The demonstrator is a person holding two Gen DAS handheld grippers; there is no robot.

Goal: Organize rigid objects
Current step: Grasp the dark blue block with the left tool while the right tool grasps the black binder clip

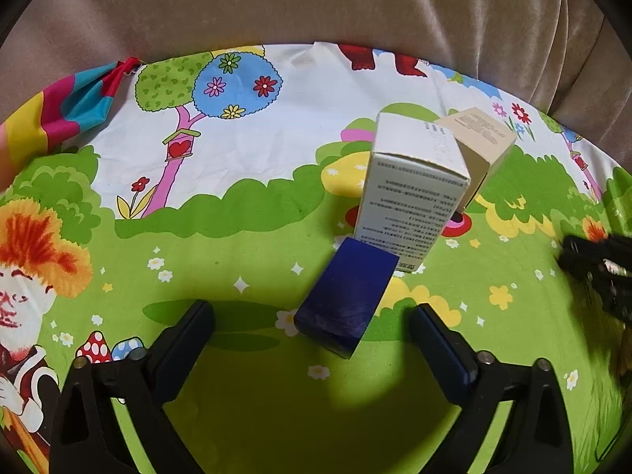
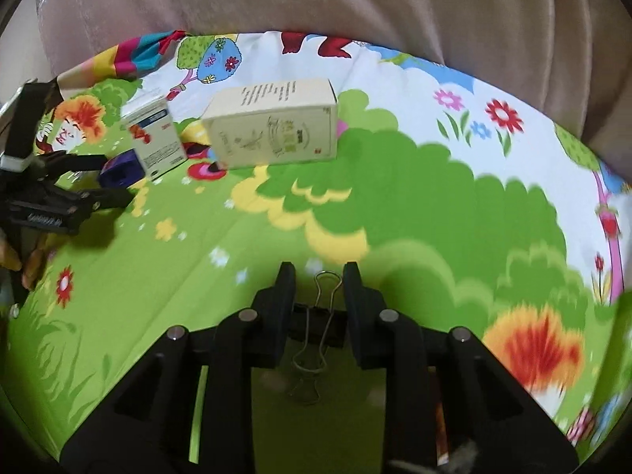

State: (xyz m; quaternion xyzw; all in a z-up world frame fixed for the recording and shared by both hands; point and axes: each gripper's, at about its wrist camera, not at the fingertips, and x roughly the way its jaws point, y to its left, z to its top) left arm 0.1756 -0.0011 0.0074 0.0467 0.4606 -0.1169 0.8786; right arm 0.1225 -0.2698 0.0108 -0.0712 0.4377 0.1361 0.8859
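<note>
A dark blue box lies on the cartoon-print cloth, just ahead of my left gripper, which is open and empty. Behind it lies a white printed box, and a beige box behind that. My right gripper is shut on a black binder clip with wire handles, held above the cloth. In the right wrist view the beige box, white box and blue box sit at the upper left, with the left gripper beside them.
A brown sofa back rises behind the cloth. The right gripper shows at the right edge of the left wrist view. The cloth's far edge bunches at the upper left.
</note>
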